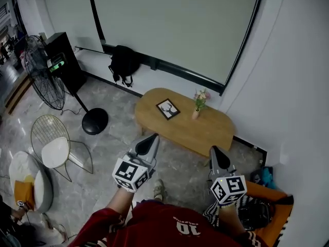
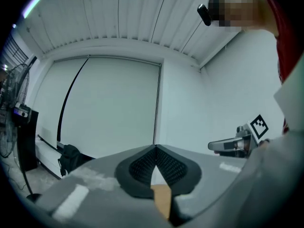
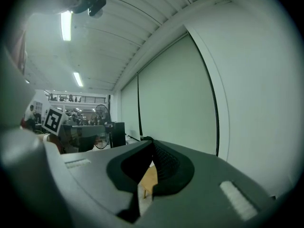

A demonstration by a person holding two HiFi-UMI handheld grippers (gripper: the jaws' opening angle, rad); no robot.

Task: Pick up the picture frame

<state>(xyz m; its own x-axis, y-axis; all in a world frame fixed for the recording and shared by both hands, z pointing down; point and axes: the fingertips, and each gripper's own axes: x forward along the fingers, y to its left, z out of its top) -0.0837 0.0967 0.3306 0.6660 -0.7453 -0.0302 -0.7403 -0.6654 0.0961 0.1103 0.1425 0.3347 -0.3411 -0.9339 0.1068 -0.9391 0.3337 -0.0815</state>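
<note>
The step in hand seems to be the approach; nothing is picked up yet. The picture frame (image 1: pixel 168 108) lies flat on the table (image 1: pixel 205 133), toward its left end, near a small vase (image 1: pixel 196 114). The left tool (image 1: pixel 152 141) and the right tool (image 1: pixel 215 153) are both closed and empty, on the near side of the table. Next, I think, one tool must reach over the table, open, and take the frame by an edge.

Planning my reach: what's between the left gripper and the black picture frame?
Head view: only bare top of the oval wooden table lies between the left gripper and the black picture frame; the pink vase stands aside.
</note>
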